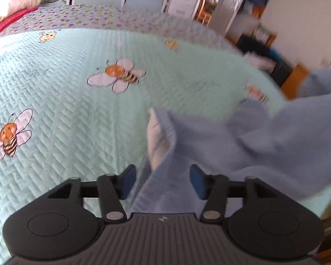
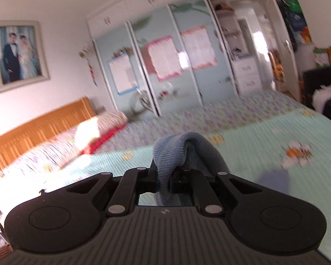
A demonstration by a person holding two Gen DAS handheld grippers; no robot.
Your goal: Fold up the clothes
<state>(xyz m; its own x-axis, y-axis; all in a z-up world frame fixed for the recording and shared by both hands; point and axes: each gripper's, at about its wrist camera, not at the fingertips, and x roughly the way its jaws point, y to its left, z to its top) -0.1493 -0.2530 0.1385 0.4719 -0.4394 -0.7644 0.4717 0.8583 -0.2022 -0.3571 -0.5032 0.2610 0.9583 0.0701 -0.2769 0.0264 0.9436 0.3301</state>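
A light blue knitted garment [image 1: 242, 141] lies bunched over the lower right of the mint bee-print bed cover [image 1: 66, 101]. Its ribbed edge runs between the blue pads [image 1: 129, 182] of my left gripper [image 1: 163, 181], which stands open, with neither pad pressing on the cloth. In the right wrist view my right gripper [image 2: 164, 181] is shut on a fold of the same blue garment [image 2: 176, 152], which humps up over the fingers above the bed.
A red cloth [image 1: 8, 22] and a pillow [image 2: 103, 123] lie at the head of the bed by the wooden headboard [image 2: 33, 130]. Mirrored wardrobe doors [image 2: 165, 66] stand beyond the bed. Dark furniture [image 2: 320, 88] stands at the right.
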